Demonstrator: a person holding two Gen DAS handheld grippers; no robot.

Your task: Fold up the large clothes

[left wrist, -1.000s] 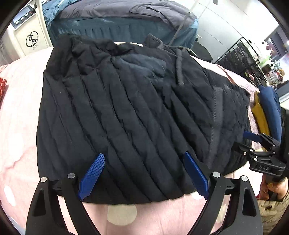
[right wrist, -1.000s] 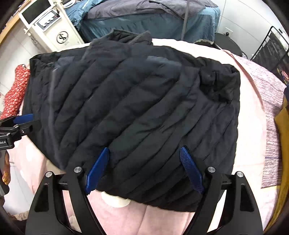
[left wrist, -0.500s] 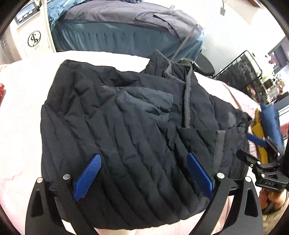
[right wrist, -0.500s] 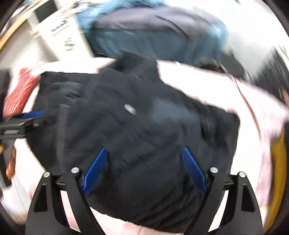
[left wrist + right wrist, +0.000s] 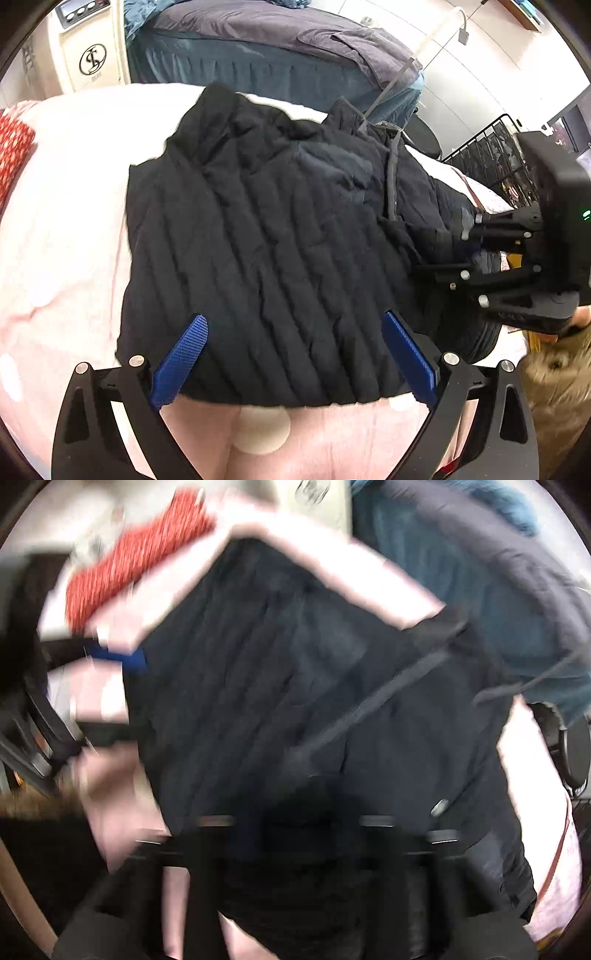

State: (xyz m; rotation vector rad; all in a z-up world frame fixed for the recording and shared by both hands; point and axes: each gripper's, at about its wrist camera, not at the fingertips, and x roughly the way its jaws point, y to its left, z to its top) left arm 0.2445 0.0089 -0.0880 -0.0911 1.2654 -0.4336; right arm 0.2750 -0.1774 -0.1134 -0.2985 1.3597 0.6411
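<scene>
A black quilted jacket (image 5: pixel 266 229) lies on the pink bed cover, its right side bunched and lifted. My left gripper (image 5: pixel 295 354) hovers open over the near hem, blue pads wide apart and pressing on nothing. In the left wrist view my right gripper (image 5: pixel 469 247) reaches in from the right. Its jaws are closing and pinch a fold at the jacket's right edge. The right wrist view is blurred: the jacket (image 5: pixel 295 686) fills it, dark fabric sits between the fingers of my right gripper (image 5: pixel 295 834), and the left gripper's blue pad (image 5: pixel 125 657) shows at the left.
The pink bed cover (image 5: pixel 66 229) spreads left and in front. A red dotted cloth (image 5: pixel 14 155) lies at the far left. Behind stand a blue bed with a grey cover (image 5: pixel 258 55), a white machine (image 5: pixel 88 48) and a black wire rack (image 5: pixel 498 155). A person's sleeve (image 5: pixel 554 376) is at the lower right.
My right gripper has swung in over the jacket's right side, rolled and closed on the fabric, lifting it. The jacket's right part has bunched toward the middle. My left gripper stays open.
</scene>
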